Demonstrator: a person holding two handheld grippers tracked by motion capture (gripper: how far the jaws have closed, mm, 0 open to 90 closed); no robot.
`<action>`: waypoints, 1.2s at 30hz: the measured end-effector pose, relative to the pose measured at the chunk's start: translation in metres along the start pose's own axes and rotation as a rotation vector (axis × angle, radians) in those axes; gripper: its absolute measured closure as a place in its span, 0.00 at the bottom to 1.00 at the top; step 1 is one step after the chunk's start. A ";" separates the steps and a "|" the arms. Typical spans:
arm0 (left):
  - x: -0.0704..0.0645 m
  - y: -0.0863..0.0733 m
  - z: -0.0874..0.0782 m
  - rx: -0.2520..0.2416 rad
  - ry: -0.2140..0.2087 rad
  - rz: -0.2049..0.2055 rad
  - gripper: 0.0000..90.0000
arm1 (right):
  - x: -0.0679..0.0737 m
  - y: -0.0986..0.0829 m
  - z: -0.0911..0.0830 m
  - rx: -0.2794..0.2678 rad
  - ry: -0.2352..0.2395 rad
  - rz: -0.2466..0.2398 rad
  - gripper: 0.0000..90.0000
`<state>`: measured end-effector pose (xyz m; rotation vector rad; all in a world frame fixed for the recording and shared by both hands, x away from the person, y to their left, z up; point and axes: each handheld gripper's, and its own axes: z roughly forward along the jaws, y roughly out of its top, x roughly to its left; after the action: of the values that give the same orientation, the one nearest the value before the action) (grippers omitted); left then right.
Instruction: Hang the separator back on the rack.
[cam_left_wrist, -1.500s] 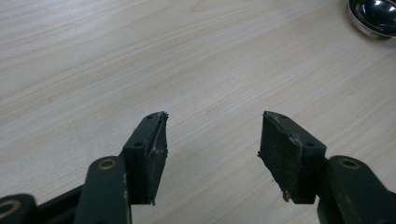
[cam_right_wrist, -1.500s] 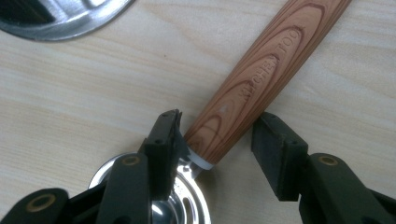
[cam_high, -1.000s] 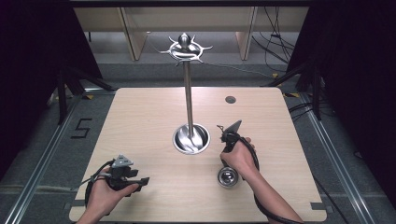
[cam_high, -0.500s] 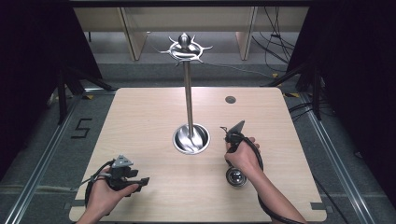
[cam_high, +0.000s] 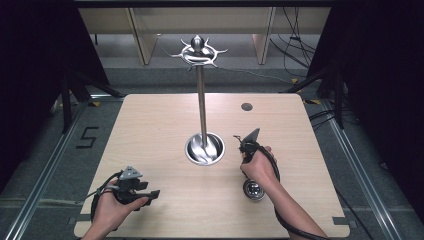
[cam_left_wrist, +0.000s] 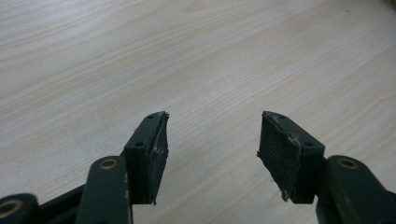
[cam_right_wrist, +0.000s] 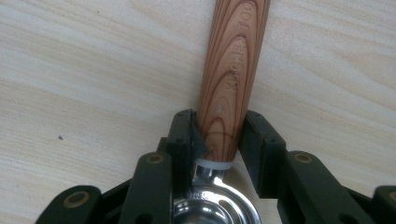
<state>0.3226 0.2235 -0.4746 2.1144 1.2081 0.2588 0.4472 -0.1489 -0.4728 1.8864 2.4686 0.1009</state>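
High view: wooden bench (cam_high: 150, 130), steel hanging stand (cam_high: 202, 105) at centre, hooks on top probably for utensils. Right tool (cam_right_wrist: 219, 137) near stand base, jaws clamped on wooden handle (cam_right_wrist: 231, 70) just above metal bowl of ladle (cam_high: 254, 190), likely for lifting toward hook. Left tool (cam_left_wrist: 212, 140) jaws wide apart, holding nothing, low over bare bench.

We are in a lab-like recording space: a pale wooden table (cam_high: 150, 130) stands on grey floor (cam_high: 45, 150), black curtains (cam_high: 30, 50) flanking it, loose cables (cam_high: 295, 35) beyond it, and a taped "5" (cam_high: 88, 137) left of it.
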 end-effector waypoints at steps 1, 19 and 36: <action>0.000 0.000 0.001 0.003 0.006 -0.001 0.46 | 0.000 0.000 0.000 0.001 -0.001 -0.004 0.74; -0.001 0.000 0.000 0.005 -0.002 0.006 0.46 | 0.001 0.002 0.001 -0.026 -0.008 0.012 0.77; 0.000 0.000 0.001 0.002 0.001 0.005 0.47 | -0.005 -0.005 0.000 -0.076 0.039 -0.083 0.78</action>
<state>0.3233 0.2229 -0.4751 2.1198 1.2042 0.2609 0.4434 -0.1555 -0.4730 1.7668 2.5259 0.2275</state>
